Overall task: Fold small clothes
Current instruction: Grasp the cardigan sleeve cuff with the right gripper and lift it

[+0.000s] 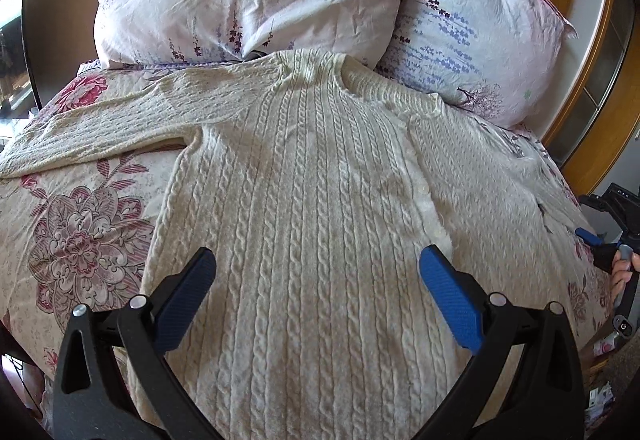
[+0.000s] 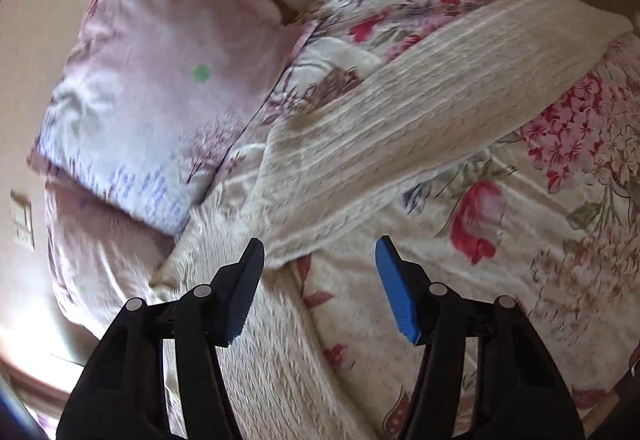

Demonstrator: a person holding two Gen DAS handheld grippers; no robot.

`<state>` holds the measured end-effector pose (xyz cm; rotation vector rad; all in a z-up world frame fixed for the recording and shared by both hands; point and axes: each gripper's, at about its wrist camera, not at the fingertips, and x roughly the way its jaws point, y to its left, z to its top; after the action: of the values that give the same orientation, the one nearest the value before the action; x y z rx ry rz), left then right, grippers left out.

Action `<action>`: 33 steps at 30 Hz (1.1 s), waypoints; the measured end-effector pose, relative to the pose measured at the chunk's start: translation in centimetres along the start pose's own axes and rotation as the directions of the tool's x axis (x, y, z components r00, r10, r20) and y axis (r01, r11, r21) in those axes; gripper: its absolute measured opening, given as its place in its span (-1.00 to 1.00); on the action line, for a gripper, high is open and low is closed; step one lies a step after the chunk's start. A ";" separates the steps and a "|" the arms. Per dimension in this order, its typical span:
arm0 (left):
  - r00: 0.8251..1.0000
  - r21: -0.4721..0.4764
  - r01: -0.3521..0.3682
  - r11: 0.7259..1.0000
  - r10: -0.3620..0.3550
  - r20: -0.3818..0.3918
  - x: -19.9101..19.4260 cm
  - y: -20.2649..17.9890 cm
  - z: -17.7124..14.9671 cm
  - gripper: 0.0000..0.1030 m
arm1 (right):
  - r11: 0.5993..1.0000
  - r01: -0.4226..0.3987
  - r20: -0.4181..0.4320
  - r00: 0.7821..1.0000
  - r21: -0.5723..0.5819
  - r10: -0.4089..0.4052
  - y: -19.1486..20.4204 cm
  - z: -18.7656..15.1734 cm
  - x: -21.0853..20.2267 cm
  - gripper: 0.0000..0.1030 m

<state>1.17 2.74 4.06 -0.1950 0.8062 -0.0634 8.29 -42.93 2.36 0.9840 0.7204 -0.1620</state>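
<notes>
My right gripper (image 2: 318,260), jaws parted and holding nothing, hangs just short of the cream cardigan's (image 1: 304,176) right sleeve (image 2: 420,100), which runs away up and to the right across the floral bedspread (image 2: 520,240); my left gripper (image 1: 316,268), spread wide and empty, hovers over the cardigan's body, so the right is nearer the sleeve

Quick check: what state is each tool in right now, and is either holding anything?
Left tool: open, empty, above the cream sweater.
Right tool: open, holding nothing, near the sweater's sleeve.
</notes>
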 end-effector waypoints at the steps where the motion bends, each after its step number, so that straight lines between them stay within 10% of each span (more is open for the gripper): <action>1: 1.000 -0.007 0.004 1.000 -0.004 0.002 0.0 0.0 0.3 0.97 | 0.998 -0.006 0.006 1.000 0.058 0.006 -1.0 0.6 0.3 0.09; 7: 1.000 -0.012 0.021 1.000 -0.020 0.011 0.4 -0.2 0.9 0.97 | 0.956 -0.037 0.022 0.999 0.291 0.032 -5.4 2.4 1.5 -0.14; 17: 0.998 -0.083 0.057 0.995 -0.054 0.027 0.8 0.5 1.2 0.97 | 0.951 -0.021 0.075 0.997 0.309 -0.003 -6.8 3.1 0.9 -0.38; 24: 0.998 -0.097 0.060 0.993 -0.058 0.014 1.0 0.7 1.1 0.97 | 0.960 0.007 0.099 0.994 0.279 -0.036 -7.2 3.5 0.7 -0.84; 33: 0.998 -0.106 0.064 0.992 -0.064 0.010 1.0 0.8 1.0 0.97 | 0.996 -0.075 0.186 0.980 0.051 0.064 -1.0 4.5 -1.1 -0.86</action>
<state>2.60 3.58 3.83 -0.3221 0.7978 -0.0803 9.19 -47.31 3.93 1.0332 0.5129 -0.2110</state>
